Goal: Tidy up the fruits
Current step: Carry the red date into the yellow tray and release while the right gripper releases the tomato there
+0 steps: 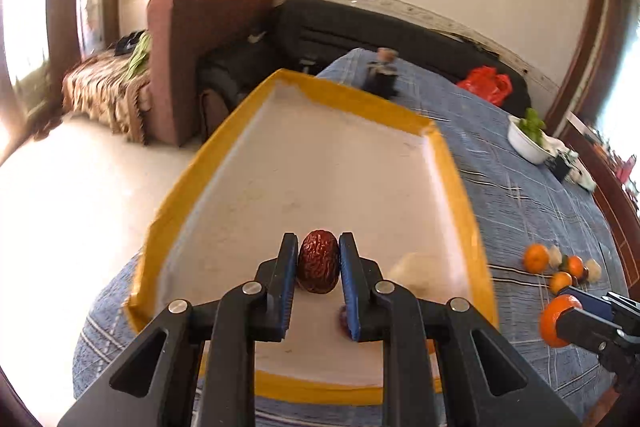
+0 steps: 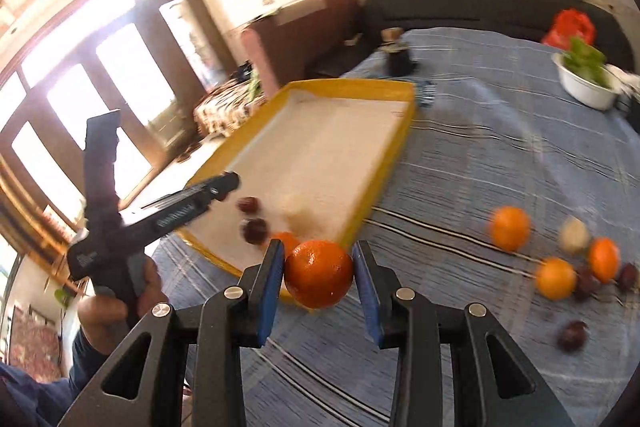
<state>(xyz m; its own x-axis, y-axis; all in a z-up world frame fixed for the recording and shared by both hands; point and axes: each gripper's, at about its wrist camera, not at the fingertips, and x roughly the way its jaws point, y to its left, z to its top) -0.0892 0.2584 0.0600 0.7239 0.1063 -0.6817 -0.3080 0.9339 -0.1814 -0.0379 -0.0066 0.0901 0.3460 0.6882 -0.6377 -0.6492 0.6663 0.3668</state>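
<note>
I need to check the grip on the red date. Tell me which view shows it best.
The left wrist view: the date fills the centre, sharp, clamped between the left gripper's jaws above the tray. In the right wrist view that gripper appears side-on, and the date it holds can't be made out.

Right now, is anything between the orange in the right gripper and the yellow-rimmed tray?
Nothing visible blocks it. The round orange, clamped in the right gripper, hangs just outside the yellow-rimmed tray's near corner. Only the low rim lies between. Another orange and dark red fruits already sit inside that corner.
</note>
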